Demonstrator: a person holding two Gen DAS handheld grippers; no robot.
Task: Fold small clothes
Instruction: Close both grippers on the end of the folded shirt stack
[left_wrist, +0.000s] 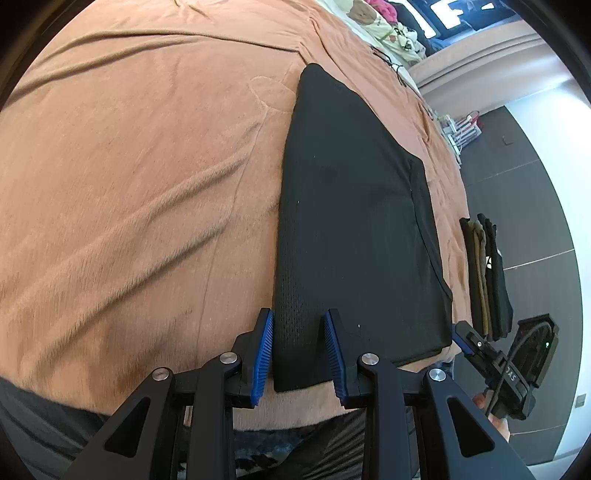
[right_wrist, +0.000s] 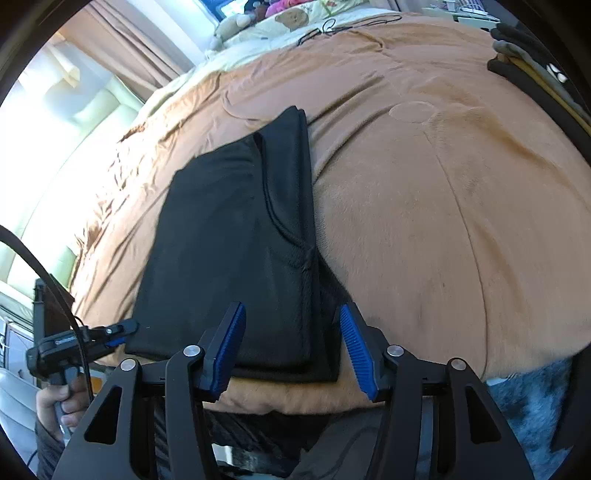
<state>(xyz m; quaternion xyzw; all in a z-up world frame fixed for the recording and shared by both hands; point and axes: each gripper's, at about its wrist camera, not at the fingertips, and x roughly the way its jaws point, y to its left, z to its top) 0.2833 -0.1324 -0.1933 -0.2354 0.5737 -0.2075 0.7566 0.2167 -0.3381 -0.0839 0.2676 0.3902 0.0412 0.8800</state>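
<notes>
The left gripper (left_wrist: 299, 354) straddles the near left edge of the folded black garment (left_wrist: 354, 229), which lies flat on the brown blanket (left_wrist: 140, 177); the blue pads (left_wrist: 263, 358) stand on either side of the thick folded edge, and whether they press it or merely flank it cannot be told. Only the left wrist view shows the floor (left_wrist: 532, 155) beyond the bed and, at the right edge of the blanket, a stack (left_wrist: 487, 273) of folded dark and olive clothes; just below it the right gripper (left_wrist: 461, 338) reaches the garment's near right corner, a hand (left_wrist: 495, 417) behind it. The right wrist view gives what the other hides — a curtain (right_wrist: 122, 40) and bright window at the upper left, the left gripper (right_wrist: 125, 328) seen from the side at the garment's (right_wrist: 229, 236) near left corner, held by a hand (right_wrist: 59, 398) with a cable looping over it. In this view the right gripper (right_wrist: 293, 347) is spread, its pads (right_wrist: 231, 347) apart over the garment's near right edge and clear of the cloth. Further right comes bare blanket (right_wrist: 443, 206) with an embossed round shape, and the clothes stack (right_wrist: 532, 70) at the upper right rim. At the far end of the bed sit a pale bear-print quilt (right_wrist: 295, 18) and a thin black cord (right_wrist: 332, 27). Nothing lies across the garment; only the grippers' own black arms mask its near edge.
</notes>
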